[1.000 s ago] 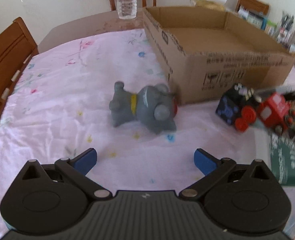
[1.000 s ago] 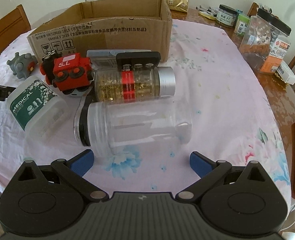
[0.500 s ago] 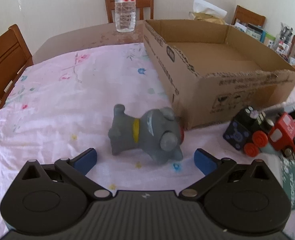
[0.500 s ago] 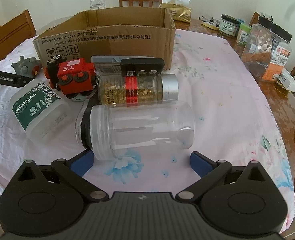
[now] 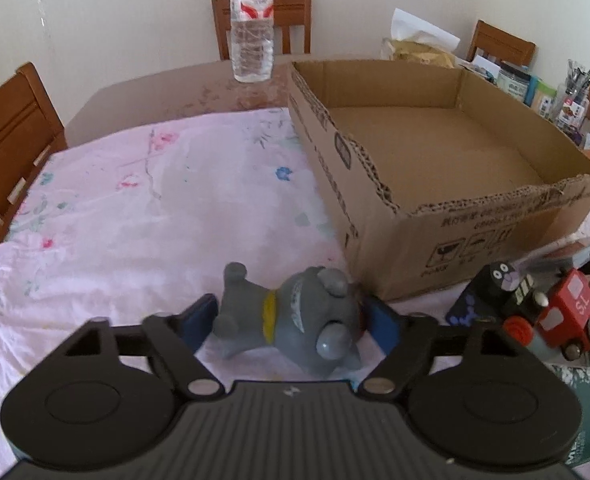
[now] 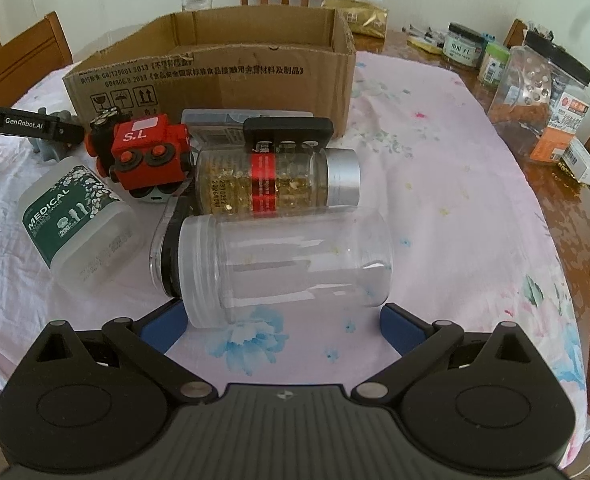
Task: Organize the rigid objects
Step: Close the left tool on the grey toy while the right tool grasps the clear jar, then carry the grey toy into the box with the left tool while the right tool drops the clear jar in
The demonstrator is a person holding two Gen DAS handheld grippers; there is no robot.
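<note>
A grey toy animal [image 5: 295, 320] with a yellow collar lies on its side on the pink floral cloth, just left of the cardboard box [image 5: 379, 188]. My left gripper [image 5: 289, 318] has its jaws closing around the toy, and both blue pads touch the toy's sides. A clear plastic jar [image 6: 287, 260] lies on its side just ahead of my right gripper [image 6: 283, 324]. That gripper stands open with nothing between its pads. From the right wrist, the grey toy [image 6: 51, 148] is half hidden behind one of the left gripper's fingers [image 6: 23, 122].
A red and black toy train [image 6: 143, 152], a white medical bottle [image 6: 75, 220], a gold-filled jar [image 6: 275, 180] and a flat black-lidded case [image 6: 287, 128] crowd the box's front. A water bottle [image 5: 253, 36] stands behind. Jars and packets line the right table edge.
My left gripper has moved forward to the grey toy, and its jaws have narrowed from wide apart to touching the toy's sides. The right gripper has stayed in place, open.
</note>
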